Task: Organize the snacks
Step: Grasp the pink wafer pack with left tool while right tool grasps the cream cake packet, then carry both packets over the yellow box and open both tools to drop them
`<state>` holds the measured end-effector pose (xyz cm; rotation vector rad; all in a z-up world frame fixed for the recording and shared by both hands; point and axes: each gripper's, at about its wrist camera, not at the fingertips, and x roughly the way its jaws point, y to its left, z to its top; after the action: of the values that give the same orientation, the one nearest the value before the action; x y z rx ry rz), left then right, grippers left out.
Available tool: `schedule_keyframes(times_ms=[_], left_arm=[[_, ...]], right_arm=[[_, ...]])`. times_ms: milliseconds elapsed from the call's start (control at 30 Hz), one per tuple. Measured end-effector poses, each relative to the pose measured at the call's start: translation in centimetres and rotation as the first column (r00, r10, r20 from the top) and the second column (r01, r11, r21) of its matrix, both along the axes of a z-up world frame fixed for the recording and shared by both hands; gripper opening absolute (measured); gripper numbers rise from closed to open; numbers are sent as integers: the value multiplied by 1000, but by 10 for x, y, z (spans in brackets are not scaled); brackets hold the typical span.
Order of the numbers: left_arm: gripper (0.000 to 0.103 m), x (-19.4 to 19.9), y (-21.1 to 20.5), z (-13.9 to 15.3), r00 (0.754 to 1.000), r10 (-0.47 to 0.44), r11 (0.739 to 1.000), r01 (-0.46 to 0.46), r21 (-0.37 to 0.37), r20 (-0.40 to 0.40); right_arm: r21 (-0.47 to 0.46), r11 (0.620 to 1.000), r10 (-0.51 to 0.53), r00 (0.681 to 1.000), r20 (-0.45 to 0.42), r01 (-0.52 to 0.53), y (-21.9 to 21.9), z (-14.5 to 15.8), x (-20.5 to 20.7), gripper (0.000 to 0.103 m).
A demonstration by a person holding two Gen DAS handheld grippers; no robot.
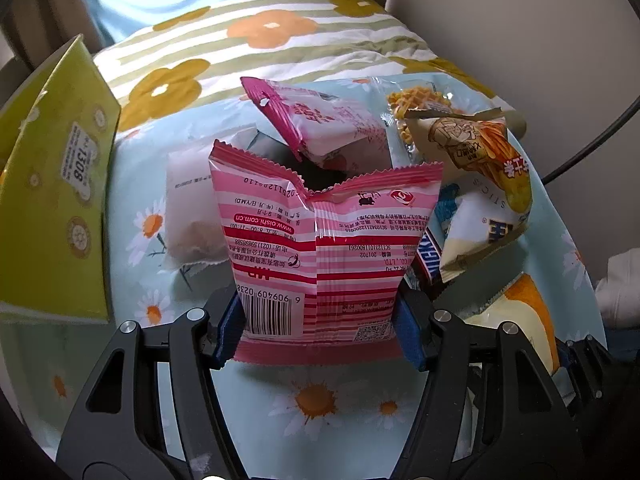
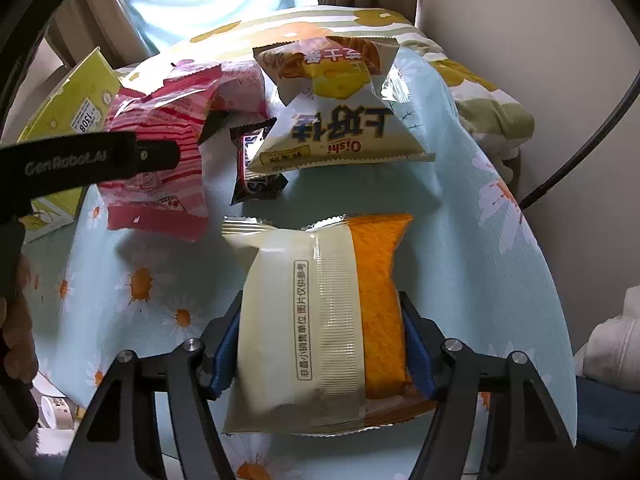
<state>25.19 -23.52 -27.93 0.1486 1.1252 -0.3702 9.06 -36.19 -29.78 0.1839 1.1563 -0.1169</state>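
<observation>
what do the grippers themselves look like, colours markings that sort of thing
Both the left gripper and the right gripper have matte black linkage arms with triangular cut-outs and round silver pivot bolts. Their fingers carry blue pads. In the right wrist view the left gripper's black body shows grey "GenRobot.AI" lettering. No sleeves show.

The pink striped packet (image 1: 320,256) carries "www.oishi.com.cn", a barcode starting "6 909409" and a date code "20251128". The green box (image 1: 52,184) has a sticker reading "1308", and the cream chip bag (image 2: 336,120) shows "Oishi". The black arm (image 2: 80,160) of the left tool says "GenRobot.AI", and the dark bar wrapper (image 1: 430,256) shows part of "SNICKERS".
</observation>
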Motion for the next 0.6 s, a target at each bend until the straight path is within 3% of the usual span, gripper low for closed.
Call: schedule_keyframes(times_ms=[167, 367, 600], left_arm=[[60, -8, 8, 18, 999, 23, 999, -22, -24, 31], [60, -20, 28, 71, 989, 65, 996, -57, -63, 133], [60, -18, 72, 132, 967, 150, 985, -128, -117, 206]], right_arm=[[10, 1000, 12, 999, 34, -12, -1, 15, -3, 64], [-6, 997, 83, 990, 117, -82, 7, 61, 6, 64], [-40, 979, 204, 947, 248, -201, 28, 127, 34, 64]])
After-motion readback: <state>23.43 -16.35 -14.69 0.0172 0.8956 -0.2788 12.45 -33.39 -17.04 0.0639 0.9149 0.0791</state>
